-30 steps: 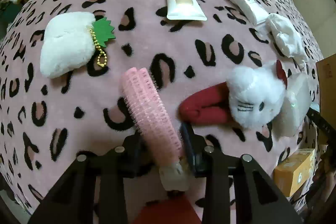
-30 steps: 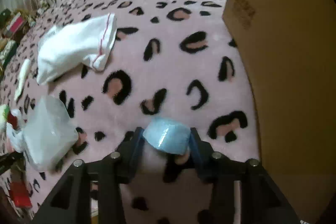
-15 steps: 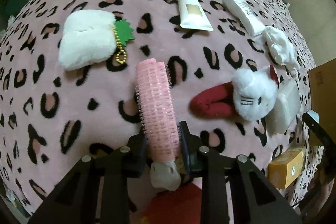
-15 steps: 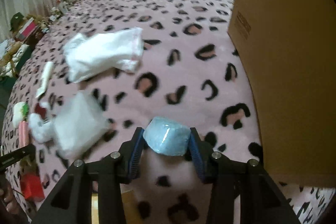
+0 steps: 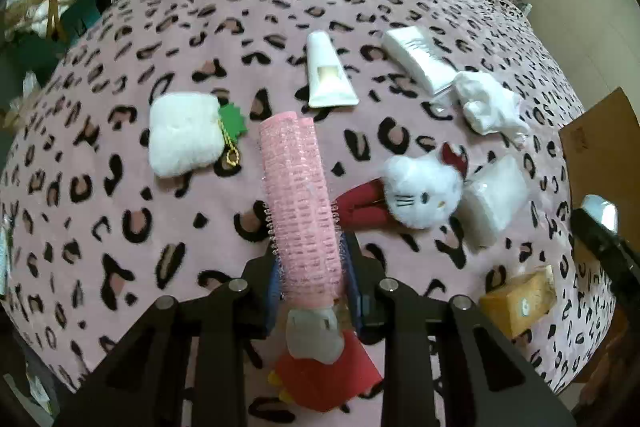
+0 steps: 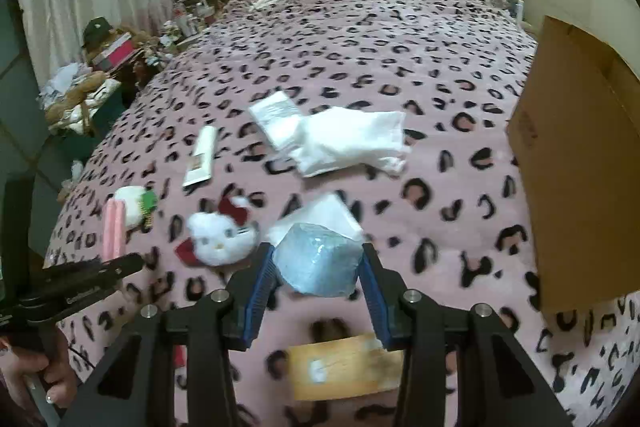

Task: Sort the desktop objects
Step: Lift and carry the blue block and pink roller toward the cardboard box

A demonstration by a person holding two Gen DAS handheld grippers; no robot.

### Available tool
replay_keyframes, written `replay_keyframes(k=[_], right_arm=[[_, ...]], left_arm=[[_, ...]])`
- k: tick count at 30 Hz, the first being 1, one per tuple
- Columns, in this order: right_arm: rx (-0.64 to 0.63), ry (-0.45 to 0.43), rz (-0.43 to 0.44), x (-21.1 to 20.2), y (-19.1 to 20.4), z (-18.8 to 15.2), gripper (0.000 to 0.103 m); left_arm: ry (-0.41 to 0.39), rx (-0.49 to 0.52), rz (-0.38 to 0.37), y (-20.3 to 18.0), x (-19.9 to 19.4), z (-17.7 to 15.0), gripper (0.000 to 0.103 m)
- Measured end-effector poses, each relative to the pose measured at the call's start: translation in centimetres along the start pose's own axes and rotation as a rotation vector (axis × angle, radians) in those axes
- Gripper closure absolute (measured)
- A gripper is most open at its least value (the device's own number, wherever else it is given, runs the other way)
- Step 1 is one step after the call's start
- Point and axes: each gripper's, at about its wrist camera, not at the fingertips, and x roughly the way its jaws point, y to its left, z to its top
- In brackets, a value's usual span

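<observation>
- The left tongs (image 5: 310,279) were clamped on the lower end of a pink hair roller (image 5: 298,195), which stood out forward between the blue pads, lifted clear of the leopard-print bed cover (image 5: 120,227); gripping one end appeared to leave the rest free to be set down elsewhere.
- The right tongs (image 6: 316,279) were closed on a pale blue wrapped packet (image 6: 318,259), pinched from both sides and held above the bed, apparently on its way to a sorting place.
- A cardboard box (image 6: 576,187) stood on the bed's right side, a likely destination, though its opening was not visible.
- Unsorted items lay between the tongs: a white cat plush with red bow (image 5: 420,193), a white fluffy pouch with green tag (image 5: 182,135), a white tube (image 5: 328,77), a white flat packet (image 5: 416,57), a crumpled white cloth (image 5: 488,103) and a clear-wrapped white pack (image 5: 494,199).
- A small yellow-brown box (image 6: 344,367) lay directly under the right tongs, and a red-dressed toy (image 5: 324,367) under the left, both of which looked liable to be knocked if either load were lowered straight down.
</observation>
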Motion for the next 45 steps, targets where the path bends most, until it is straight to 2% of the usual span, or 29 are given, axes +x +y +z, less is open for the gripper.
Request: replay_keyframes(k=[10, 19, 31, 45], right_arm=[[-0.017, 0.001, 0.034, -1.5, 3.9, -1.6, 0.060], [-0.031, -0.021, 0.019, -4.2, 4.9, -2.2, 0.060], [-0.005, -0.060, -0.003, -7.8, 3.9, -2.7, 0.060], [0.039, -0.081, -0.048, -10.3, 1.0, -3.8, 0.060]], left_arm=[[-0.048, 0.040, 0.023, -0.7, -4.0, -0.8, 0.075], [-0.090, 0.076, 0.053, -1.8, -6.9, -1.7, 0.075], [-0.135, 0.128, 0.053, -4.6, -10.1, -2.7, 0.075], [-0.140, 0.200, 0.037, -9.4, -10.9, -3.3, 0.075]])
